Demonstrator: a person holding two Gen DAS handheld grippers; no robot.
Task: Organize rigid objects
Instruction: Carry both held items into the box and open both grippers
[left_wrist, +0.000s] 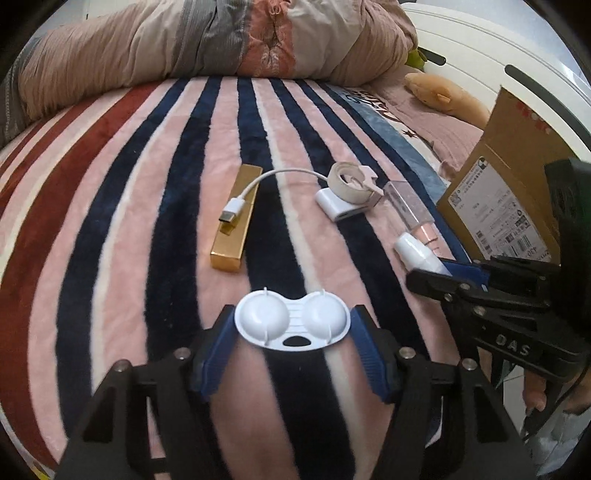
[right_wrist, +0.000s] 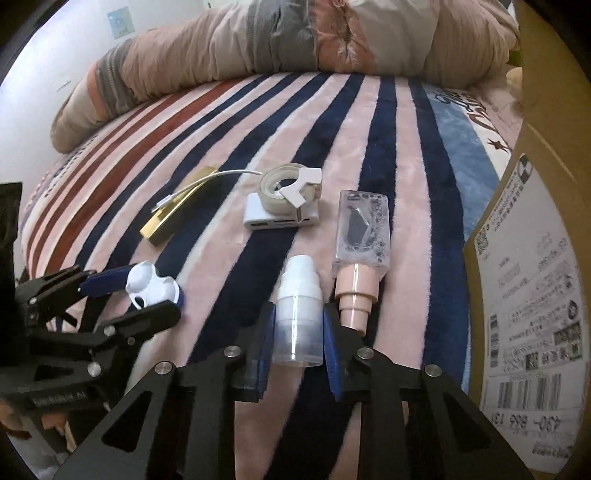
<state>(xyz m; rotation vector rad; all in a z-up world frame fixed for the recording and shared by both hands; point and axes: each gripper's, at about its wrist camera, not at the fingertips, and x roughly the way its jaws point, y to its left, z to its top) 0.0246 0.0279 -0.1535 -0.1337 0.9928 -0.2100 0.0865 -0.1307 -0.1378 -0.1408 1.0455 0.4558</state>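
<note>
Left wrist view. Left gripper (left_wrist: 292, 326) pinches a white lens case (left_wrist: 291, 322) by its two ends, blue pads touching each side, held low over the striped blanket (left_wrist: 110, 206). Ahead lies a gold bar (left_wrist: 236, 218), a white cable plug (left_wrist: 232, 210) resting on top of it. The cable runs right to a white hub (left_wrist: 341, 206), with a tape roll (left_wrist: 351, 181) sitting on the hub. Just right of those, a clear bottle (left_wrist: 408, 208) lies on its side. Right gripper (left_wrist: 443, 275) enters from the right edge, closed around a white spray bottle (left_wrist: 415, 254). Cardboard box (left_wrist: 509, 177) stands behind it. Rumpled duvet (left_wrist: 207, 40) along the far side.

Right wrist view. Right gripper (right_wrist: 298, 332) clamps the spray bottle (right_wrist: 298, 317) between both pads, nozzle pointing away. Clear bottle (right_wrist: 364, 229) lies just beside it, pink cap toward the camera. Hub (right_wrist: 277, 218) and tape (right_wrist: 284, 186) beyond; gold bar (right_wrist: 177, 206) to the left. Left gripper (right_wrist: 153, 286) at left grips the lens case (right_wrist: 153, 286). Box (right_wrist: 532, 258) fills the right edge.
</note>
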